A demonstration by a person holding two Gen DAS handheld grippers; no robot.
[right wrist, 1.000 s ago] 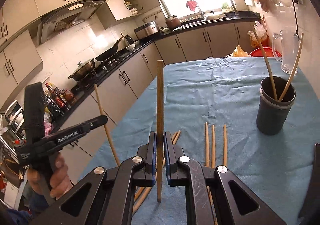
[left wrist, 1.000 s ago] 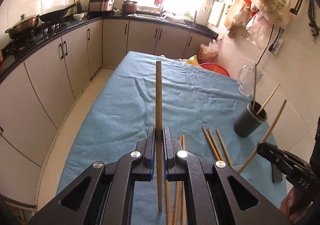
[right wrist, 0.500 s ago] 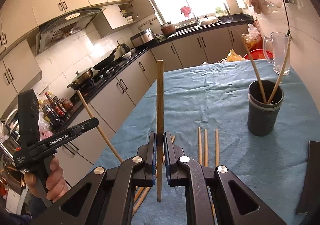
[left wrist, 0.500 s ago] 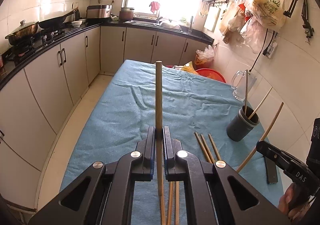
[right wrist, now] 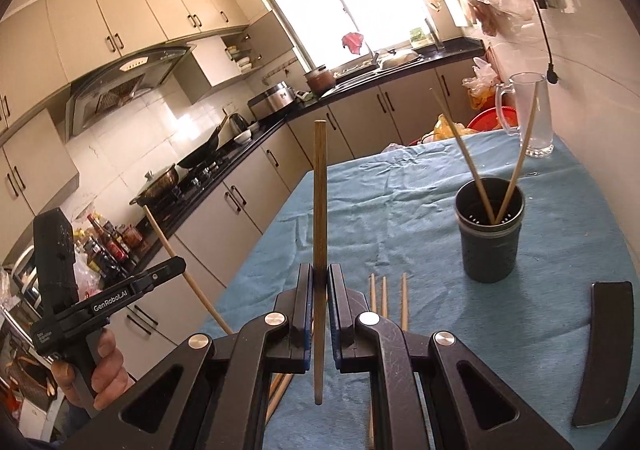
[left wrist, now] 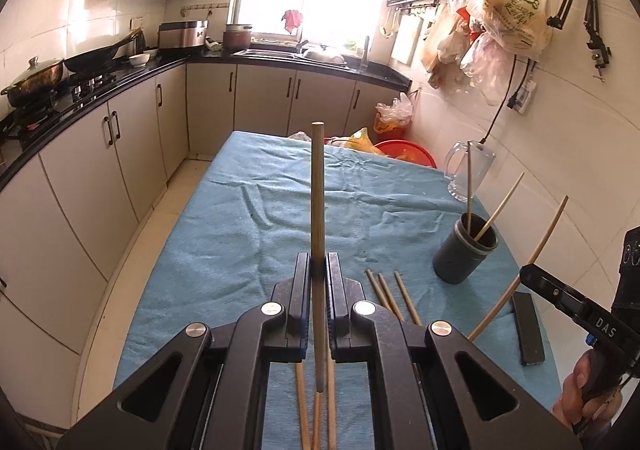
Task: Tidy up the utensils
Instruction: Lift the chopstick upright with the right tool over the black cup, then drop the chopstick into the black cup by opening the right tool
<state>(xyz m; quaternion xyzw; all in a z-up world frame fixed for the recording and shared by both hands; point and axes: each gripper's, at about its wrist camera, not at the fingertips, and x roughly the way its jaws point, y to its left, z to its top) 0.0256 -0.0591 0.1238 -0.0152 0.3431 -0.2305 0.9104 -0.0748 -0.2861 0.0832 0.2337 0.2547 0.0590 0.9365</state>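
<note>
Gripping one upright chopstick [left wrist: 318, 210] in my left gripper [left wrist: 318, 274], another chopstick [right wrist: 320, 210] in my right gripper [right wrist: 320, 286]; only the right view looks into the holder [right wrist: 490, 234], right of both fingers.

chopstick in left gripper [left wrist: 318, 202]: wooden, upright, clamped mid-shaft | chopstick in right gripper [right wrist: 320, 210]: wooden, upright, clamped mid-shaft | dark holder [right wrist: 489, 234]: upright on blue cloth, two chopsticks [right wrist: 516, 170] leaning apart inside | loose chopsticks [right wrist: 384, 298]: flat on cloth, left of holder, roughly parallel
</note>
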